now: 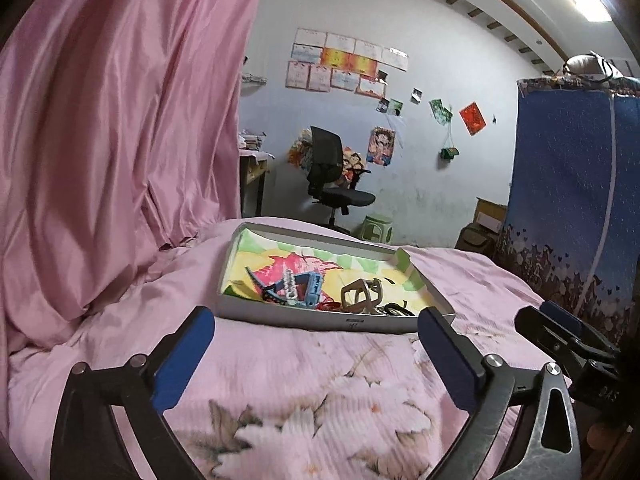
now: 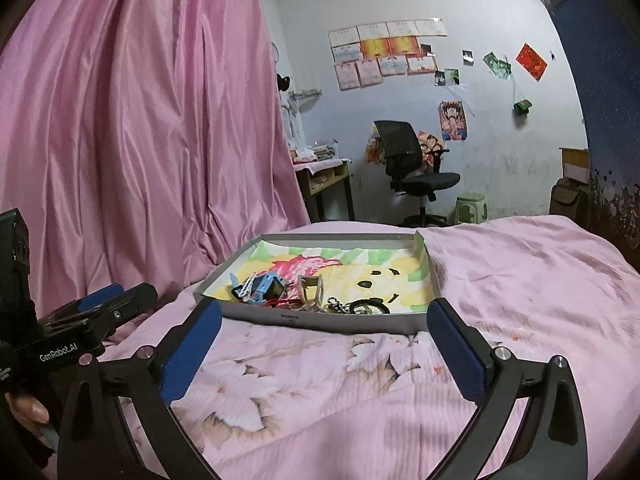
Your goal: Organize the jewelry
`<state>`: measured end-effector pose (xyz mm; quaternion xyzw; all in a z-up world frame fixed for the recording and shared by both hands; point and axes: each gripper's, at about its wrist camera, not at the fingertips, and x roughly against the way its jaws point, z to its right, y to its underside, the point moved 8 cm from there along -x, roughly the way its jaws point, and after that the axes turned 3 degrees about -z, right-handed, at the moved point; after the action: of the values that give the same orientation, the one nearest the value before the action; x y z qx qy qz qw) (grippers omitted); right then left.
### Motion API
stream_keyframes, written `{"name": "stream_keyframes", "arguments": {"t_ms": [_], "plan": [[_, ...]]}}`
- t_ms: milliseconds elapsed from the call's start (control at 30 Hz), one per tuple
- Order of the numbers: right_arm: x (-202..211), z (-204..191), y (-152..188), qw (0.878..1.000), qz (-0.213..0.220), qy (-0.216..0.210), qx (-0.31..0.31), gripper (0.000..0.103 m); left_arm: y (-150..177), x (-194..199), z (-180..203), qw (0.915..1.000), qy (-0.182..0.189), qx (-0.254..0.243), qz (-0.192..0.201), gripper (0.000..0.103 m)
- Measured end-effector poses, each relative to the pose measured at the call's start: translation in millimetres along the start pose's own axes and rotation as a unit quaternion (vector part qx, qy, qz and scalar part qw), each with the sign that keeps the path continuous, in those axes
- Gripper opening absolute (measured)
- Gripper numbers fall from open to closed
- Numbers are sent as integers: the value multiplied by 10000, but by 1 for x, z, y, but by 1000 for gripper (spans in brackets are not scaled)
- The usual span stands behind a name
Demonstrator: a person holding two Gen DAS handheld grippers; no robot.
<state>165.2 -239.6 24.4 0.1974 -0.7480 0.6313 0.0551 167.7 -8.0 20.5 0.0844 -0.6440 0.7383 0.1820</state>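
While both grippers' fingers (image 1: 182,356) are held apart and empty, tangled jewelry (image 2: 304,292) in the tray (image 2: 320,322) should be approached singly.

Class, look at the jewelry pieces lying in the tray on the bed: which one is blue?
The blue bracelet at the left end of the pile in the tray. It alone is blue; the angular bangle beside it is beige, and the rings farther right are dark.

pink floral bedspread (image 2: 320,380), grey tray (image 2: 320,318) (cartoon lining)
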Motion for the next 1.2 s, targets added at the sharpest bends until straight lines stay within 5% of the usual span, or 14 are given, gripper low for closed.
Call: {"name": "stream_keyframes", "arguments": {"t_ms": [400,1200], "plan": [[31,-3,22,9997,157,179,-46,102,29,36,-19,9995,-290,44,102,103],[29,5,56,9972,207,718,87,102,63,37,-29,9974,-692,-61,166,103]]}}
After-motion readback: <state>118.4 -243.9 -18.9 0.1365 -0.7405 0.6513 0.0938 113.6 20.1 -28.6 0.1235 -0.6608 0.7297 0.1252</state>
